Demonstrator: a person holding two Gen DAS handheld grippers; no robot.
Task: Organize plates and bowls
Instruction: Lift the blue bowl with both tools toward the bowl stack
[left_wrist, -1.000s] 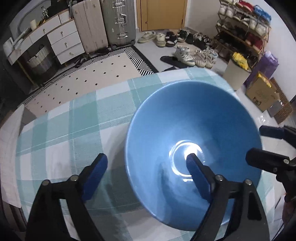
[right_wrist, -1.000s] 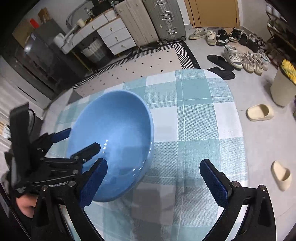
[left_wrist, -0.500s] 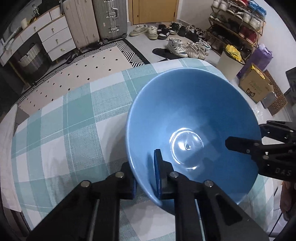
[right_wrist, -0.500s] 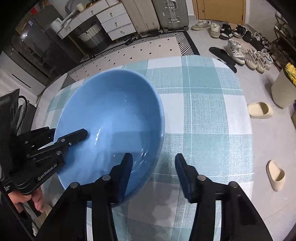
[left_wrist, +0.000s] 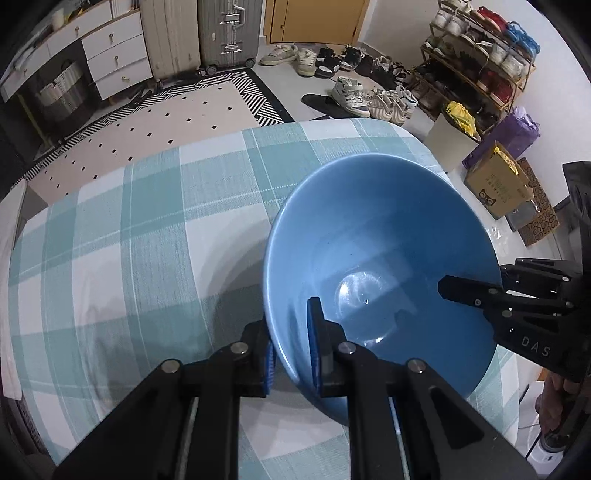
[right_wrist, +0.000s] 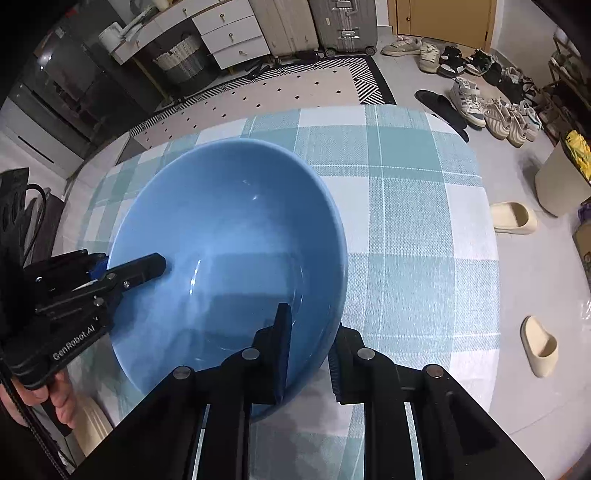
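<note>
On the checked tablecloth (left_wrist: 140, 236) sits one blue bowl (left_wrist: 373, 236), close to the near edge of the table and seemingly tipped a little between two tools. The left gripper (left_wrist: 290, 345) pinches the bowl's near rim, one blue pad inside the wall and the other outside, with no gap showing. The right gripper (right_wrist: 308, 354) straddles the opposite part of the rim in the same way, one finger inside and one out; its jaws have just been closing with the bowl's wall between them, and its pads now look pressed against it.

A second ago both pairs of jaws stood wide apart on either side of the rim; half a second ago the left one had already clamped while the right was only partway in. So the change is from reaching to holding: the bowl now looks gripped on two sides, which I judge makes it ready to be lifted and carried to wherever the dishes are being gathered. Whether it has left the cloth at all I cannot tell.

Counted: one bowl, no plates in either view, two grippers, and one hand (right_wrist: 55, 398) seen, wrapped on the left tool's handle. Beyond the table lie a patterned rug (left_wrist: 155, 110), two suitcases (left_wrist: 225, 33) by the door, a shoe rack (left_wrist: 480, 59) and two pale slippers (right_wrist: 513, 218) on the floor
</note>
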